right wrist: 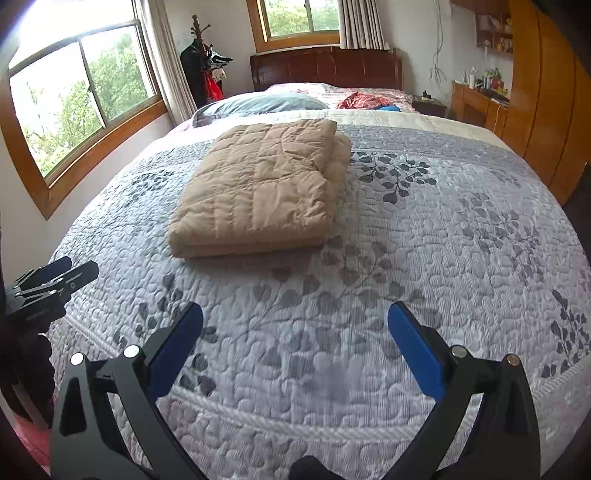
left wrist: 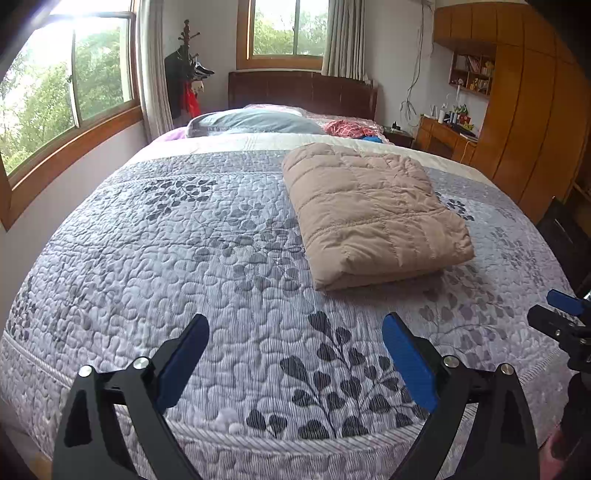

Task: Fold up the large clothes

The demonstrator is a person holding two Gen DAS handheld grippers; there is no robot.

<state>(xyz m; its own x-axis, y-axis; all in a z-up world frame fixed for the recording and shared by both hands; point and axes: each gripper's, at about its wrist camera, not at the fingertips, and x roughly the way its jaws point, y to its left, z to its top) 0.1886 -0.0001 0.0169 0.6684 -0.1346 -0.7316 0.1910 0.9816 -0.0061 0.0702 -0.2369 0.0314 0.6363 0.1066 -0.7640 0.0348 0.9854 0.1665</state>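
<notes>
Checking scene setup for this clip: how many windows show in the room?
2. One window is in the wall left of the bed; the other window is above the headboard, partly behind a curtain. More could lie out of frame.

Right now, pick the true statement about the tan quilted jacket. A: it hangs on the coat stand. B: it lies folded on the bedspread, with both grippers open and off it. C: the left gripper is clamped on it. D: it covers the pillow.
B: the tan quilted jacket lies folded on the bedspread, while the left gripper and right gripper are open and clear of it.
</notes>
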